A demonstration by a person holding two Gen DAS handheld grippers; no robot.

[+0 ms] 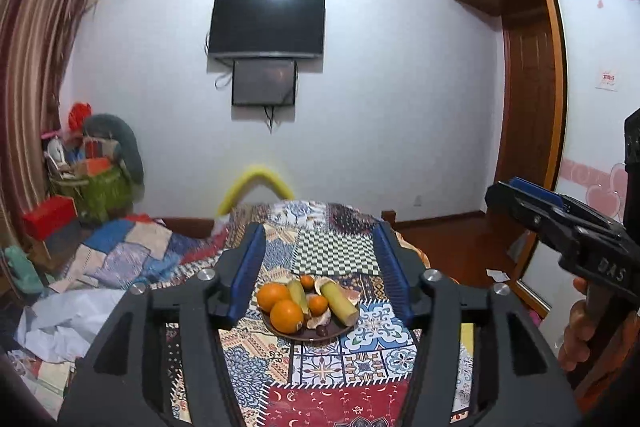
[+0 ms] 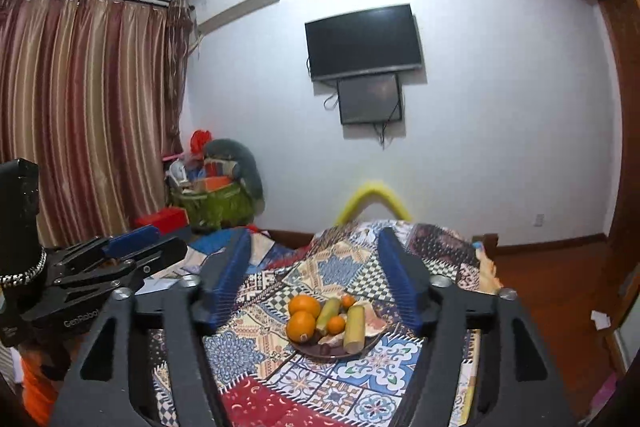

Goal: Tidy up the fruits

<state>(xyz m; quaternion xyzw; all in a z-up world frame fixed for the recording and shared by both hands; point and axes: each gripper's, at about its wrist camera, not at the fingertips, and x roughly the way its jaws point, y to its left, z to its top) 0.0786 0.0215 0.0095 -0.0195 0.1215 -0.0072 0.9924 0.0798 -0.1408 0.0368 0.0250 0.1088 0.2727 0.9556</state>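
- Dark plate (image 1: 310,337) of fruit sits on the patchwork quilt (image 1: 320,367) on the bed, roughly mid-frame in both wrist views.
- On the plate: two big oranges (image 1: 285,315) on the left touching each other, two small tangerines (image 1: 318,304), two pale green-yellow stalk pieces (image 1: 339,301) that look like sugarcane, plus some peeled citrus segments (image 1: 320,321).
- Left gripper (image 1: 320,277) is spread wide, nothing between the blue pads, held above and short of the plate.
- Right gripper (image 2: 316,283) is the same deal: jaws apart, empty, plate showing between them.
- Wall TV (image 1: 267,25) straight ahead, striped curtain (image 2: 80,115) to the left.
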